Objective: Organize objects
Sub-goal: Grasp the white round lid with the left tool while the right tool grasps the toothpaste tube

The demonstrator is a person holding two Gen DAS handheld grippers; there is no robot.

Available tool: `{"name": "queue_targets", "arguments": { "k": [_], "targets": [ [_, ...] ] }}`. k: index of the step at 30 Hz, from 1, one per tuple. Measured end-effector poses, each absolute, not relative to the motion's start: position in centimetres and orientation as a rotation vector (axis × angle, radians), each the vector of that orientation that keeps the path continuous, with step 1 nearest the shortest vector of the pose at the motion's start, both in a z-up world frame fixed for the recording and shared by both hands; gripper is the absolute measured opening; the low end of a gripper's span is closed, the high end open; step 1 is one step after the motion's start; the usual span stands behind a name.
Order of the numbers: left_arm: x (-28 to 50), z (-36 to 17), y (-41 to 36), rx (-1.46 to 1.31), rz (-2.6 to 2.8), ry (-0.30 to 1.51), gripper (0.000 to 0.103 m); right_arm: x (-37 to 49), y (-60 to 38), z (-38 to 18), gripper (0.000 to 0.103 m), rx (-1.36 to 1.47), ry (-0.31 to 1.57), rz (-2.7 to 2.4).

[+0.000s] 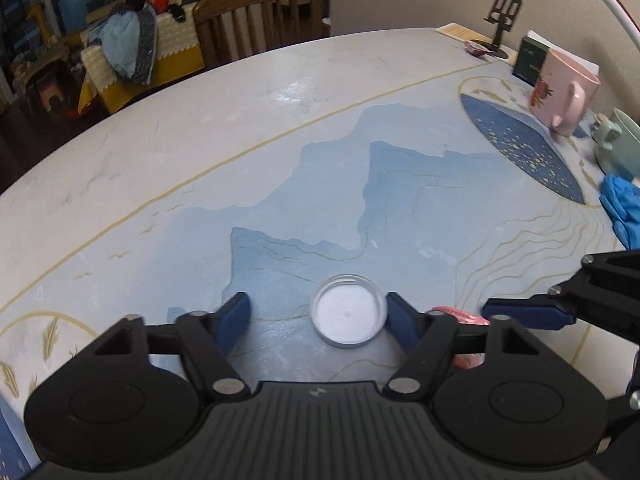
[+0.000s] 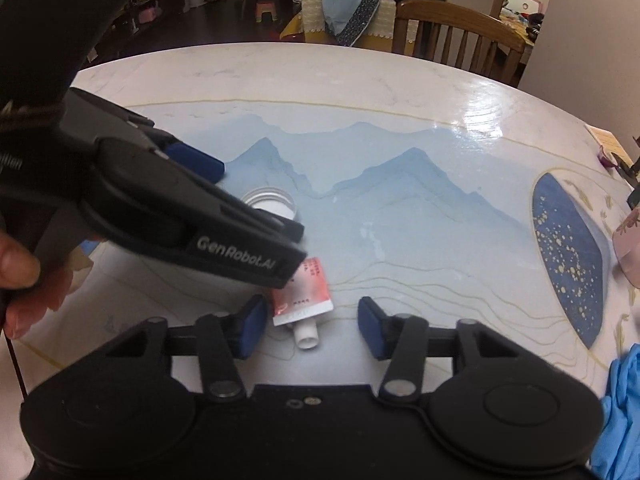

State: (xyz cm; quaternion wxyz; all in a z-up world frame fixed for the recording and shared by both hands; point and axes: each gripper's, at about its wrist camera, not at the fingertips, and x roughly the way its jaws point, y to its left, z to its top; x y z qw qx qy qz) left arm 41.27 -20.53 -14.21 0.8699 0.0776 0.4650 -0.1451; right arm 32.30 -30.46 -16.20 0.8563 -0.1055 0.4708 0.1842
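Straddling a round jar lid: left gripper, jaws spread wide, right blue pad touching or just beside the lid's rim, left pad well apart from it. Lid lies open side up on the painted table, white inside.

Right gripper: jaws spread wide, holding nothing. Small pink tube lies flat between the fingers, white cap toward the camera, nearer the left pad, contact unclear.

Also present: pink mug, green cup, blue glove.
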Motion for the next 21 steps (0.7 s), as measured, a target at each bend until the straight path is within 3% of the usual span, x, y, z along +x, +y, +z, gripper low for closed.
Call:
{"name": "queue_targets", "arguments": {
  "k": [3, 6, 21],
  "targets": [
    [40.9, -13.9, -20.9, 0.185, -0.333, 0.963, 0.039, 32.2, -30.6, -16.0, 0.030, -0.211, 0.992, 0.373],
    [40.6, -13.8, -21.1, 0.196, -0.334, 0.972, 0.038, 32.2, -30.8, -15.9, 0.022, -0.195, 0.997, 0.349],
    [36.1, -10.4, -18.8, 0.152, -0.338, 0.985, 0.038, 29.1, -31.6, -13.1, 0.021, -0.109, 1.013, 0.333]
  ]
}}
